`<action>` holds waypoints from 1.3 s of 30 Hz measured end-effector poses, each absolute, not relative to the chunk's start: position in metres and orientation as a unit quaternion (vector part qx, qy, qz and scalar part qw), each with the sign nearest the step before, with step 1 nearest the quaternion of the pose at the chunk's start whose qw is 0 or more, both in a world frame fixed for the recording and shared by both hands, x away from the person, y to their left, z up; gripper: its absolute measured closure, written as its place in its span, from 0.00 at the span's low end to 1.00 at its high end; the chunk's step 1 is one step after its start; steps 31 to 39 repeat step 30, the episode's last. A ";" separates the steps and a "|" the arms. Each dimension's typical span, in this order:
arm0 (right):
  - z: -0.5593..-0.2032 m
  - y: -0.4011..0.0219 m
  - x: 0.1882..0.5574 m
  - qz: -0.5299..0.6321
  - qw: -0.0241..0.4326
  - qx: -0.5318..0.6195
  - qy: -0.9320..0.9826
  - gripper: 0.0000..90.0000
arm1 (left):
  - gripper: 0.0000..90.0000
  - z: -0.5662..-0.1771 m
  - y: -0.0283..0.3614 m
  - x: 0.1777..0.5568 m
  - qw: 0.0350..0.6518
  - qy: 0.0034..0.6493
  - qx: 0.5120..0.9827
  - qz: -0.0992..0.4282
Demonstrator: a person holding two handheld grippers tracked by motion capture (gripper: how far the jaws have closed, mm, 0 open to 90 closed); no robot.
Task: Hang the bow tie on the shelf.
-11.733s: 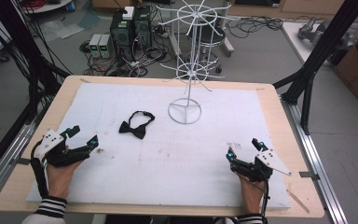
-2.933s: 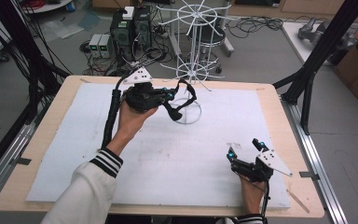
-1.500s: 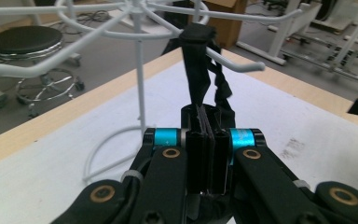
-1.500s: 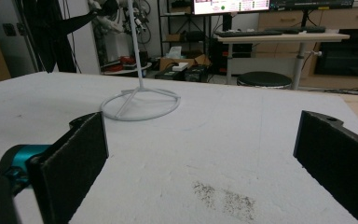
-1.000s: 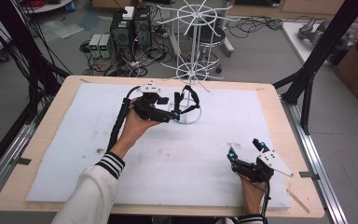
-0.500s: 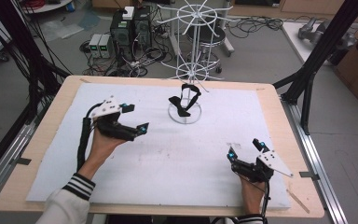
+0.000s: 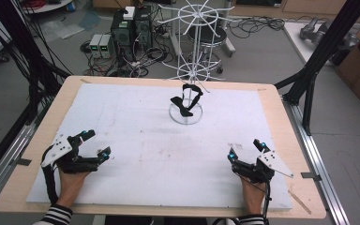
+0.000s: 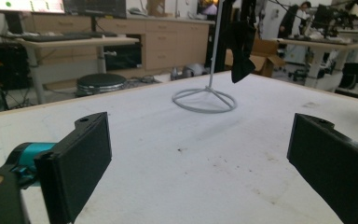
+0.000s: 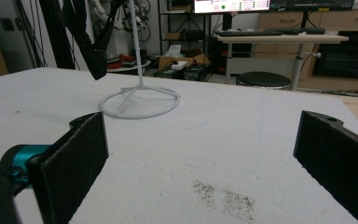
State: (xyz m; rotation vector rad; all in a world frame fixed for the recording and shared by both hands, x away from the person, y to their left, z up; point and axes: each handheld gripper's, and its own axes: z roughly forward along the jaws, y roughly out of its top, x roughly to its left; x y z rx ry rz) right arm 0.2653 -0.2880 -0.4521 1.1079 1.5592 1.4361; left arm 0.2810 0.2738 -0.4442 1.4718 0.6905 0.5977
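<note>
**Bow tie hangs on the wire rack, both tools empty**

While the black bow tie (image 7: 185, 101) dangles by its strap from a low arm of the white wire rack (image 7: 193, 51), just above the rack's ring base at the far middle of the worktop (image 7: 136, 140), both hands rest at the near edge. The left tool (image 7: 96, 144) lies at the near left corner, its jaws spread wide with nothing between them; they have just been opening. The right tool (image 7: 246, 150) sits at the near right corner, jaws likewise wide apart and empty. Both tools are well apart from the bow tie. From the left gripper view, the bow tie (image 8: 240, 44) hangs beside the rack's pole, clear of the white surface.
</note>
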 end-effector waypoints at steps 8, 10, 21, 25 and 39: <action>-0.452 -0.289 0.265 0.561 0.363 0.435 0.604 0.02 | 0.07 -0.453 0.275 0.284 0.656 0.316 0.636 0.257; -0.452 -0.289 0.265 0.561 0.364 0.434 0.604 0.02 | 0.07 -0.453 0.276 0.283 0.658 0.317 0.631 0.262; -0.452 -0.290 0.265 0.564 0.367 0.432 0.600 0.02 | 0.07 -0.454 0.273 0.276 0.651 0.318 0.620 0.301; -0.452 -0.289 0.265 0.564 0.367 0.432 0.601 0.02 | 0.07 -0.454 0.274 0.275 0.649 0.326 0.614 0.309; -0.452 -0.289 0.264 0.565 0.367 0.432 0.600 0.02 | 0.07 -0.455 0.275 0.273 0.645 0.331 0.613 0.315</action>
